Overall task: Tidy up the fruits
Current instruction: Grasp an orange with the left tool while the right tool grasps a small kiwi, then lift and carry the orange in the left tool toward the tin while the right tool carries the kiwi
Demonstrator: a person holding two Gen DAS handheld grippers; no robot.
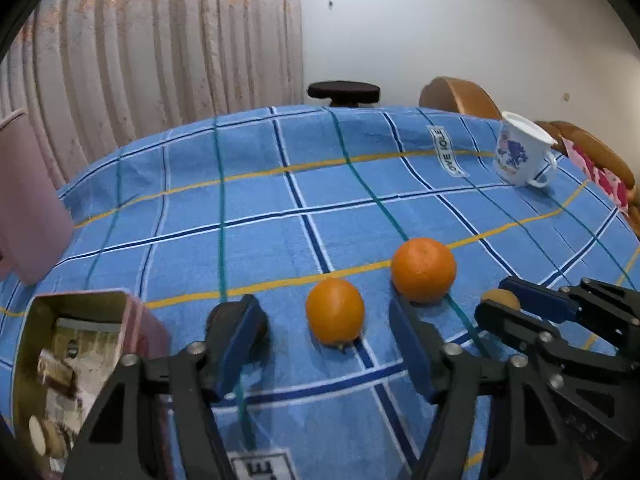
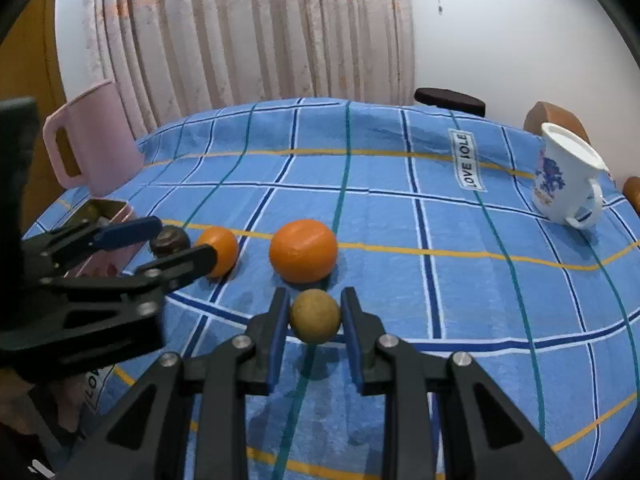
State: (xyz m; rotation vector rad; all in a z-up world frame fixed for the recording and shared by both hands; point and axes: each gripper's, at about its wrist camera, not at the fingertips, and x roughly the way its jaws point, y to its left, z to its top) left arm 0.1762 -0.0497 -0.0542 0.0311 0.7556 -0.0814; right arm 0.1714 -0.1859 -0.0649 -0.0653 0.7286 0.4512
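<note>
Looking through the right wrist camera, I see my right gripper (image 2: 315,316) at the lower centre of the frame, its blue pads on both sides of a small tan round fruit (image 2: 315,316); the jaws are narrow and seem to touch it, but I cannot tell if they press firmly. This fruit rests on the blue checked tablecloth (image 2: 460,288), just below the larger orange (image 2: 303,251). I judge it light and firm with a dull, rough skin, so it should not slip much; the best hold is across its widest middle, as the pads stand now. My left gripper (image 1: 320,344) in the lower centre of the left view is wide open and holds nothing; the smaller orange (image 1: 335,311) lies between its fingers, apart from both pads. A dark round fruit (image 2: 169,241) sits beside the left finger, at the left of the right view. The oranges look heavier and smooth, and they can roll on the cloth. A pink tin box (image 1: 60,368), open, stands at lower left, probably where the fruits belong. A flowered white cup (image 2: 568,178) and a pink mug (image 2: 96,136) stand far away.
</note>
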